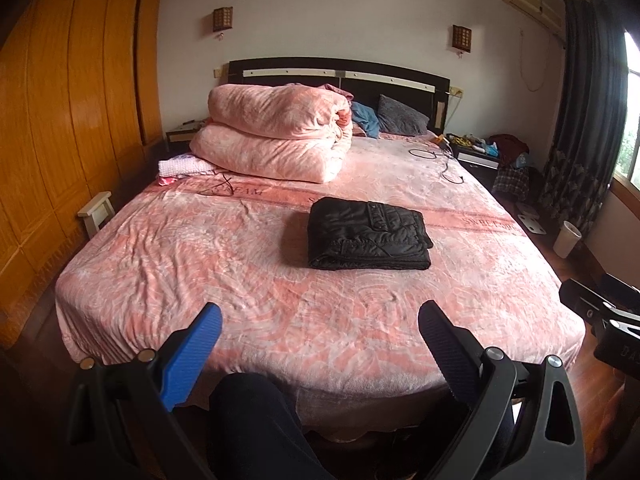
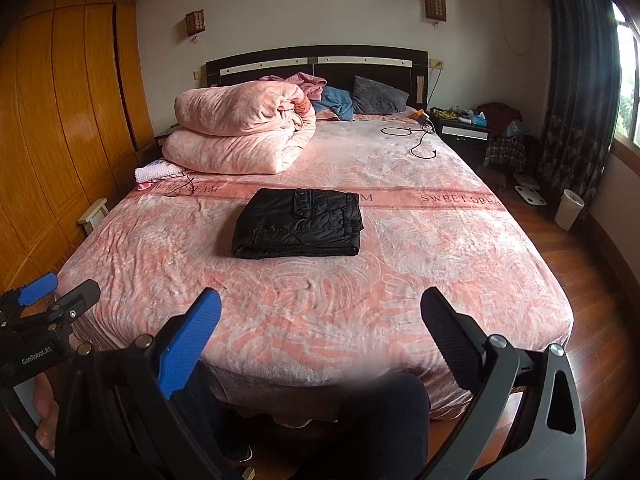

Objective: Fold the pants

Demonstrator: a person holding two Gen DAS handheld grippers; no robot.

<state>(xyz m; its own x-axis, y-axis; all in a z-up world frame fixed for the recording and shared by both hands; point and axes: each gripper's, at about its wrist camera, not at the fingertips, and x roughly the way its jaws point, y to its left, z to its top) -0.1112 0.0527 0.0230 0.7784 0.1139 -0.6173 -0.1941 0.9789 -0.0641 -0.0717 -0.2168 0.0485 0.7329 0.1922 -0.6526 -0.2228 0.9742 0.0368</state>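
Black quilted pants (image 1: 369, 234) lie folded into a compact rectangle on the middle of the pink bed (image 1: 200, 264); they also show in the right wrist view (image 2: 299, 223). My left gripper (image 1: 320, 320) is open and empty, held back over the foot of the bed, well short of the pants. My right gripper (image 2: 321, 308) is open and empty too, also at the foot of the bed. The left gripper shows at the left edge of the right wrist view (image 2: 60, 294).
A folded pink quilt (image 1: 276, 136) and pillows (image 1: 400, 116) lie at the head of the bed. A black cable (image 1: 444, 162) lies at far right. A wooden wardrobe (image 1: 60, 120) stands left, a small stool (image 1: 96, 212) beside the bed, a nightstand (image 1: 476, 152) and white bin (image 1: 566, 238) right.
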